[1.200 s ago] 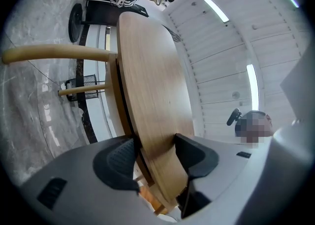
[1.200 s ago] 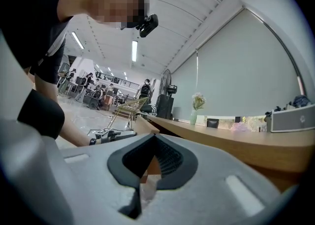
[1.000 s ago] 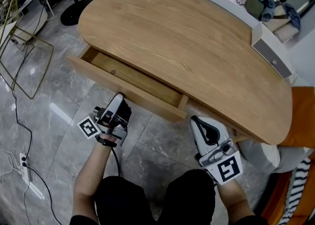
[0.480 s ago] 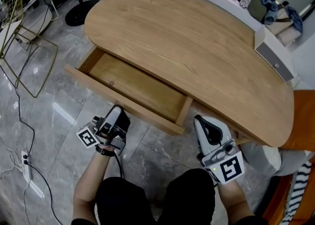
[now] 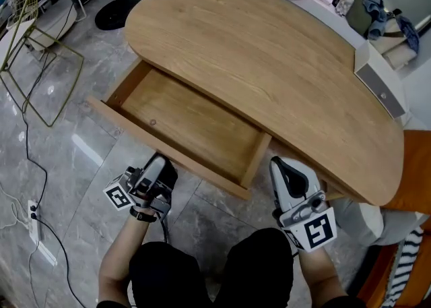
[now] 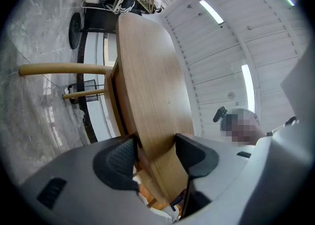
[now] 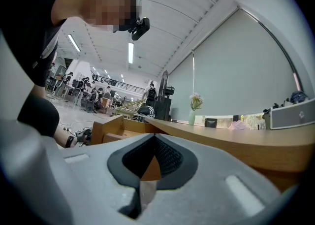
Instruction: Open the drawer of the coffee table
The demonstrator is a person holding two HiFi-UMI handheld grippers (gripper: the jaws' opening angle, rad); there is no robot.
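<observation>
- Drawer sits further out from under the coffee table's wooden tabletop than a second ago, its bottom bare.
- Left gripper clenches its fingers on the front panel.
- Right gripper, fingers pressed together and empty, hovers beside the drawer's right corner.

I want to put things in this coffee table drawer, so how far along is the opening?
Mostly done: the drawer stands well out from under the tabletop, its bare bottom showing. In hand: the left gripper is clamped on the drawer front. The right gripper is shut and empty, off to the side. Left: at most a little more pull, then letting go.
</observation>
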